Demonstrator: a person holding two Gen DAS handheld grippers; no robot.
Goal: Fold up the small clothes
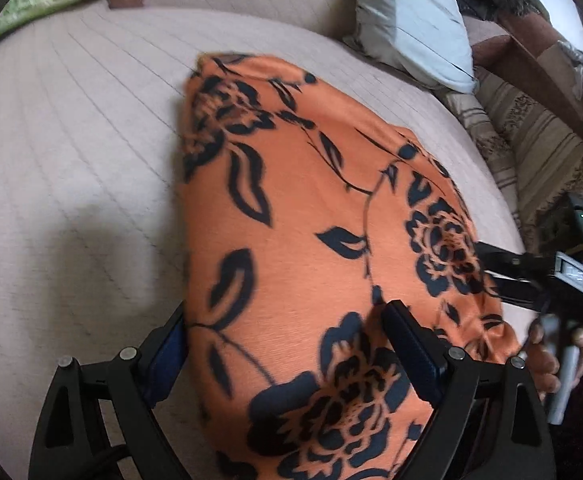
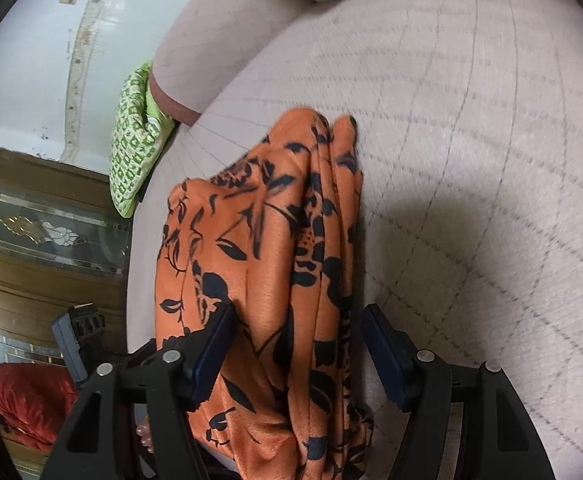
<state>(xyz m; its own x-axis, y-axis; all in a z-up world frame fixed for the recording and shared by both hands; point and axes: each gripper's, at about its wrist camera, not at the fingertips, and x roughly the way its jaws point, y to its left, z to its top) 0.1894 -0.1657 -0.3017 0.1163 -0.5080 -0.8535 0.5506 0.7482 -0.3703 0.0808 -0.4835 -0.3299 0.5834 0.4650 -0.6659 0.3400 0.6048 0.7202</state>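
Note:
An orange garment with black flowers [image 1: 311, 216] lies on the pale pink quilted sofa seat [image 1: 71, 140]. My left gripper [image 1: 283, 344] is open, its fingers astride the garment's near end, the cloth passing between them. The right gripper shows at the garment's right edge in the left wrist view [image 1: 523, 276]. In the right wrist view the garment [image 2: 267, 264] hangs in bunched folds between my right gripper's [image 2: 297, 340] open fingers, over the seat [image 2: 471, 140]. Neither pair of pads presses the cloth.
A green patterned cushion [image 2: 135, 136] lies at the sofa's far end. A pale blue-grey pillow [image 1: 419, 20] leans on the backrest. A striped patterned cover [image 1: 531, 136] drapes the sofa's right side. A wooden glass-panelled door [image 2: 43, 236] stands beyond the sofa.

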